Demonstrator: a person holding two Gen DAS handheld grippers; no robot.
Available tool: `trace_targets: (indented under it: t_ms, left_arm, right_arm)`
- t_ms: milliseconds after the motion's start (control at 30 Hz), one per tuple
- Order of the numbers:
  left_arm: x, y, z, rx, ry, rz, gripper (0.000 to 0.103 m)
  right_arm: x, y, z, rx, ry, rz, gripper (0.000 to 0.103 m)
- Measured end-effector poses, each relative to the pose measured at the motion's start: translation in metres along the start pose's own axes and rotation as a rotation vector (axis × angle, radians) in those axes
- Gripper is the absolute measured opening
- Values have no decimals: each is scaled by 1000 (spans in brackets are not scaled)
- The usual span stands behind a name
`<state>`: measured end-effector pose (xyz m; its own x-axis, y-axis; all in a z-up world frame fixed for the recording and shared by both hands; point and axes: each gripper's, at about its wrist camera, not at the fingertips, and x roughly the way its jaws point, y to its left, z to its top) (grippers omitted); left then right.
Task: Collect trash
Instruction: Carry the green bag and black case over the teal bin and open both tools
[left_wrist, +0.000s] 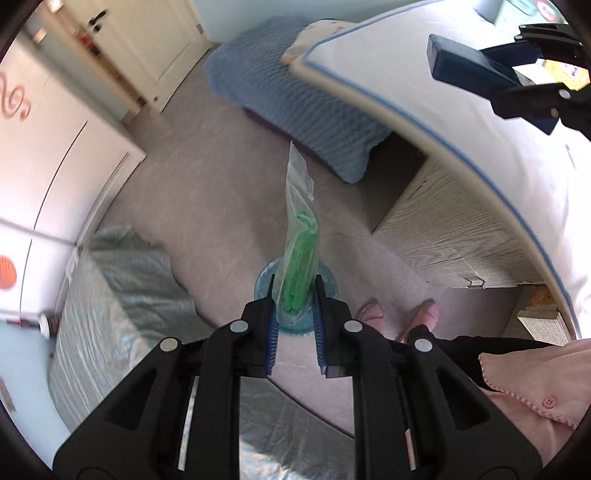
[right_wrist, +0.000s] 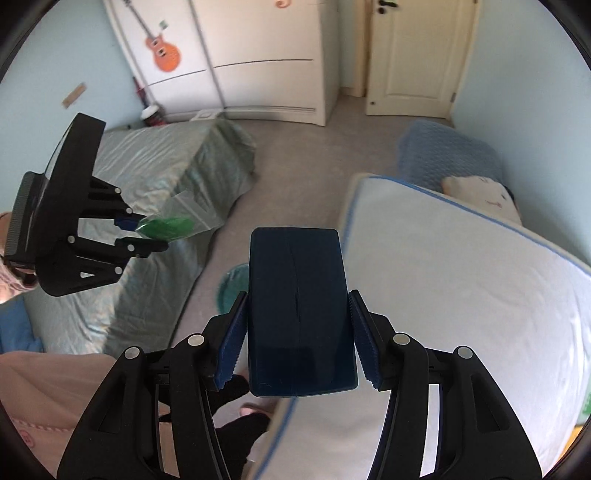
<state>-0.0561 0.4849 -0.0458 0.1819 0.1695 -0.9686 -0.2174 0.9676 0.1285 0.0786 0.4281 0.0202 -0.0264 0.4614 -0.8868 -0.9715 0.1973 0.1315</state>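
My left gripper (left_wrist: 294, 295) is shut on a clear plastic bag with green contents (left_wrist: 299, 258) and holds it in the air right above a blue trash bin (left_wrist: 264, 284) on the floor. The bag also shows in the right wrist view (right_wrist: 166, 225), held by the left gripper (right_wrist: 142, 234). My right gripper (right_wrist: 297, 325) is shut on a dark blue flat box (right_wrist: 299, 310), held over the edge of the white mattress (right_wrist: 461, 277). The box shows in the left wrist view (left_wrist: 461, 62) too. Part of the bin (right_wrist: 231, 288) shows behind the box.
A bed with a grey-green cover (right_wrist: 159, 184) stands on the left, the white mattress (left_wrist: 424, 66) on the right. A blue quilted cushion (left_wrist: 295, 99) lies beyond. The person's feet in pink slippers (left_wrist: 399, 314) stand beside the bin. A wardrobe (right_wrist: 258, 55) and a door (right_wrist: 413, 55) are at the back.
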Motion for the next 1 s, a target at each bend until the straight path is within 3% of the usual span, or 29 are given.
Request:
trace_targets:
  t_ms: [567, 1000]
  left_arm:
    - [15, 65, -63, -180, 46, -1, 15]
    - [28, 87, -72, -235, 59, -19, 15]
  right_arm:
    - [66, 89, 52, -175, 77, 125, 54]
    - [97, 115, 66, -213, 124, 170, 54]
